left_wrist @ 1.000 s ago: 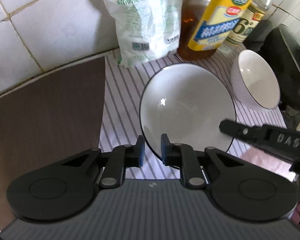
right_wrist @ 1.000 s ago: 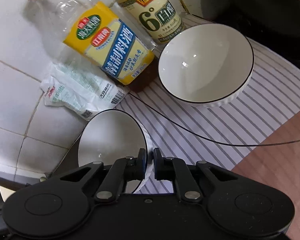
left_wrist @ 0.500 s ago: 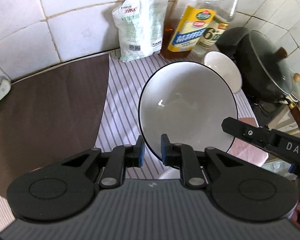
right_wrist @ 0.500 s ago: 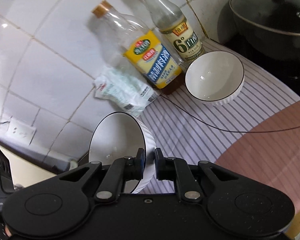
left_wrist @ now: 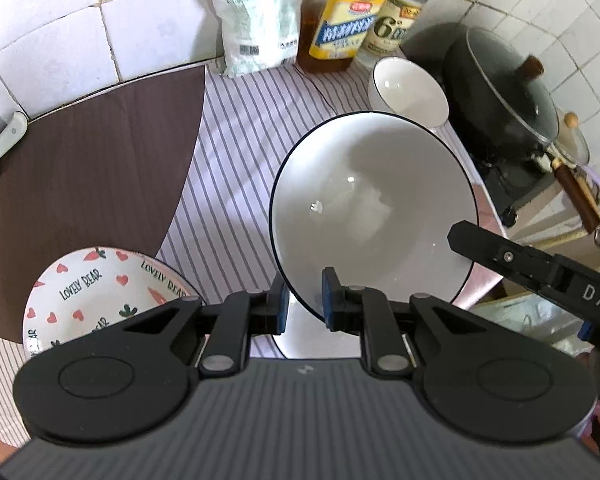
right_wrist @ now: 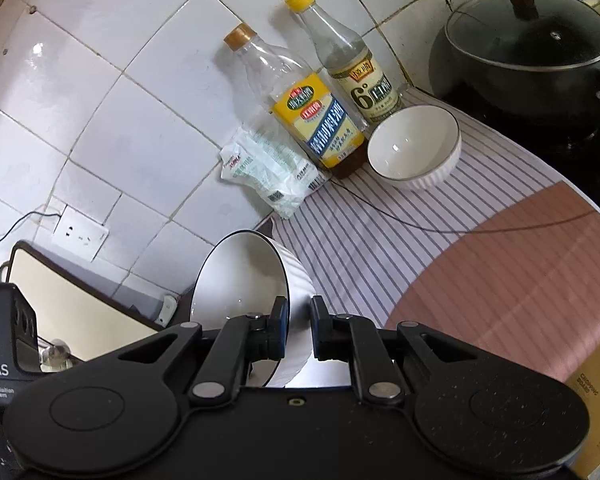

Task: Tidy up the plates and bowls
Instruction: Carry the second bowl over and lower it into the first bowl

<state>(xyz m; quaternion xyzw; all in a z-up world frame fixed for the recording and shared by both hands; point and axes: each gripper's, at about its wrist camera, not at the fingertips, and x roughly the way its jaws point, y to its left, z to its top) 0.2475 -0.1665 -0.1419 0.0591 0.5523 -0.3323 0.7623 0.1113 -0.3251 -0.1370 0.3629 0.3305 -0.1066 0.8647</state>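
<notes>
My left gripper is shut on the near rim of a large white bowl with a black rim, held above the striped mat. My right gripper is shut on the wall of a ribbed white bowl, held tilted in the air. The right gripper's body shows at the right of the left wrist view. A small white bowl stands on the mat by the bottles; it also shows in the right wrist view. A plate with hearts and "LOVELY BEAR" lies at lower left.
Two sauce bottles and a white bag stand against the tiled wall. A black lidded pot sits on the stove at right. A brown mat covers the left counter, a pink mat the right. A cutting board leans at left.
Both grippers have risen and pulled back with their bowls, so more of the counter shows. The heart plate has come into the left wrist view.
</notes>
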